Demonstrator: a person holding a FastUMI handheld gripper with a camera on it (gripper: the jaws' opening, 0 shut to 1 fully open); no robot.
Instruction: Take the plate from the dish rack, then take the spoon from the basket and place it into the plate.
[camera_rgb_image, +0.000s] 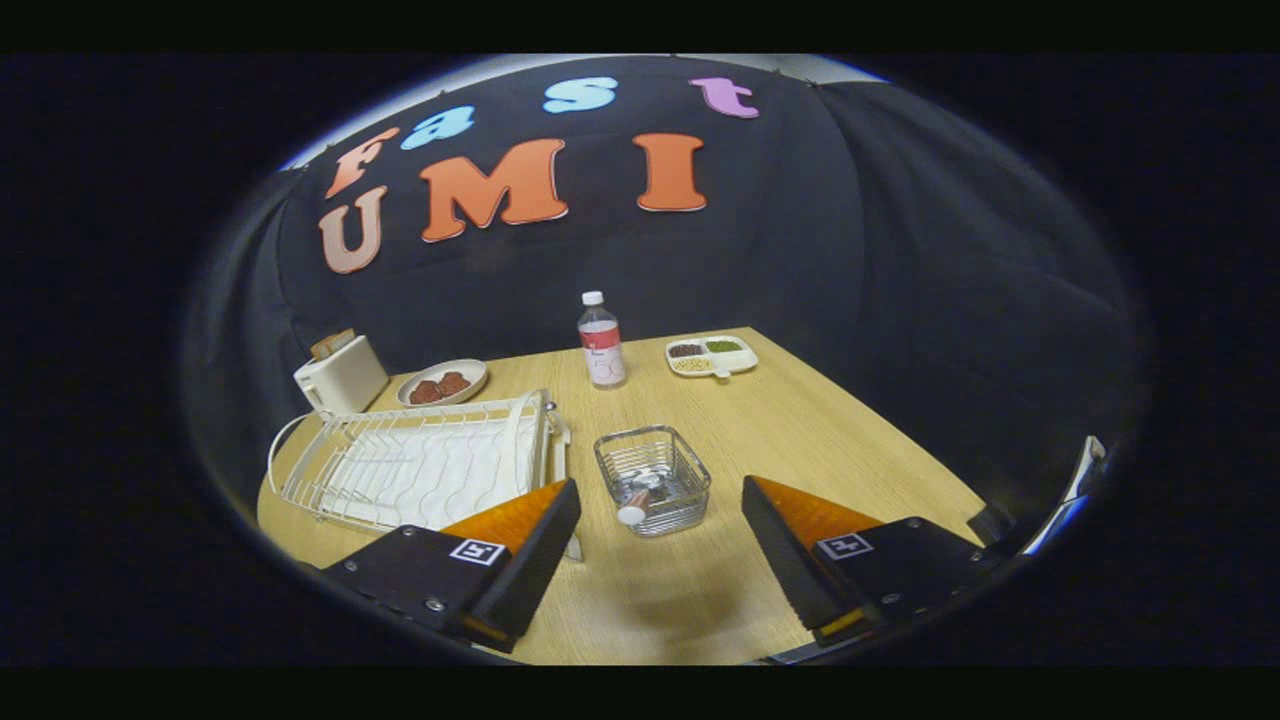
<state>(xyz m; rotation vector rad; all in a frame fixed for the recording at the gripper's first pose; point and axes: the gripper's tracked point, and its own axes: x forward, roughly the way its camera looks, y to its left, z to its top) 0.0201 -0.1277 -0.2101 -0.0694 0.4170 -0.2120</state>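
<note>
Table (800, 440): one, light wood, carries everything.

Rack (420, 465): one, white wire, near left, just beyond the left finger. One plate (537, 440) stands on edge in its right end, close to the basket side. It is thin from this angle, so the edge is hard to read.

Toaster (340, 375): one, far left, behind the rack.

Basket (652, 478): one, wire, just ahead of the gap between the fingers, slightly left of centre. One spoon (640, 500) lies inside with its handle end toward the near rim; the bowl end is unclear.

Dish (442, 382): one, far left beside the toaster, with two brown pieces on it.

Tray (711, 355): one, far centre, three compartments with dark, green and pale fill.

Bottle (601, 340): one, upright, left of the tray.

Gripper (660, 545): fingers spread wide, nothing between them, hanging above the near table.

Step, as I judge it: plate first, not started. Swing left toward the rack's right end and come in from above, one finger on each face of the rim. Lift straight up so it clears the wires. Keep off the basket, which sits just beside the rack.
</note>
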